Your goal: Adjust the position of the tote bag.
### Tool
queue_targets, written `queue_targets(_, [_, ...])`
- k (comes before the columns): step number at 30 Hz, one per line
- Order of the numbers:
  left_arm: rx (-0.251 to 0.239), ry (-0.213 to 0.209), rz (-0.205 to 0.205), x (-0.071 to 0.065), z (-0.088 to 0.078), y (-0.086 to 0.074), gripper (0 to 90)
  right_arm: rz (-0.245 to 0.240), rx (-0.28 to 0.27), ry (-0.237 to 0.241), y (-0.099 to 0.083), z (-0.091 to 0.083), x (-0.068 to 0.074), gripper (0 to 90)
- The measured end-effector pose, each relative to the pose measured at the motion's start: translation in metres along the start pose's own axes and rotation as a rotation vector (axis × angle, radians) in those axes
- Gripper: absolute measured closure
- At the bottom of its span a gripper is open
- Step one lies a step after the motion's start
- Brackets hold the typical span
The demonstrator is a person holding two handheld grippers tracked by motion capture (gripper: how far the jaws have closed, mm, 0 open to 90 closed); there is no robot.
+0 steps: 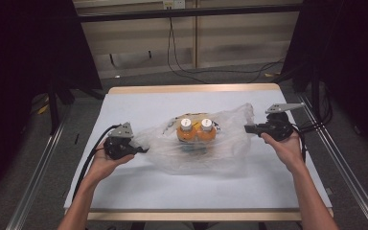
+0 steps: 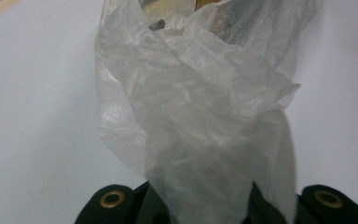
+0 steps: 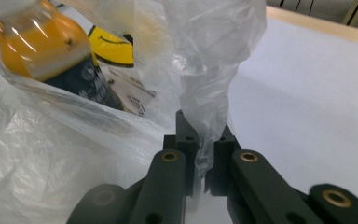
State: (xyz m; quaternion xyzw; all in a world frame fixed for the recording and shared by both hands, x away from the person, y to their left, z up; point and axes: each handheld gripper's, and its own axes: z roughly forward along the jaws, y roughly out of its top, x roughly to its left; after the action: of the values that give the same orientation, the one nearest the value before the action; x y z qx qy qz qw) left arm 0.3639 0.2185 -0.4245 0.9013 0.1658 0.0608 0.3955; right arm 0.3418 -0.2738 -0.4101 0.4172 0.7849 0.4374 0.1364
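A clear plastic bag lies in the middle of the white table. Inside it stand two orange bottles with white caps. My left gripper is shut on the bag's left edge, and in the left gripper view the bunched film runs down between the jaws and covers them. My right gripper is shut on the bag's right edge. In the right gripper view a twisted strip of the bag is pinched between the black jaws of that gripper, with an orange bottle close by on the left.
The table has a wooden rim at its far side. Metal rails run along both sides of it. Cables lie on the floor behind. Dark curtains hang at the left and right.
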Motion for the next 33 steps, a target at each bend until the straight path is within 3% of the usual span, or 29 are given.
queue_targets(4, [0.036,-0.005,-0.015,0.004,0.006,-0.007,90.0,0.007,0.031,0.004,-0.006,0.009,-0.003,86.5])
queue_targets(20, [0.053,-0.031,-0.09,0.016,0.023,-0.023,90.0,0.034,0.124,0.002,-0.031,0.042,-0.012,86.3])
queue_targets(22, [0.059,-0.033,-0.09,0.017,0.024,-0.024,90.0,0.035,0.155,-0.013,-0.034,0.046,-0.012,85.9])
queue_targets(28, [0.088,-0.051,-0.099,0.015,0.031,-0.031,90.0,0.027,0.198,-0.022,-0.042,0.054,-0.011,86.0])
queue_targets(33, [0.103,-0.046,-0.095,0.009,0.034,-0.036,90.0,0.008,0.2,-0.03,-0.046,0.055,-0.008,86.0])
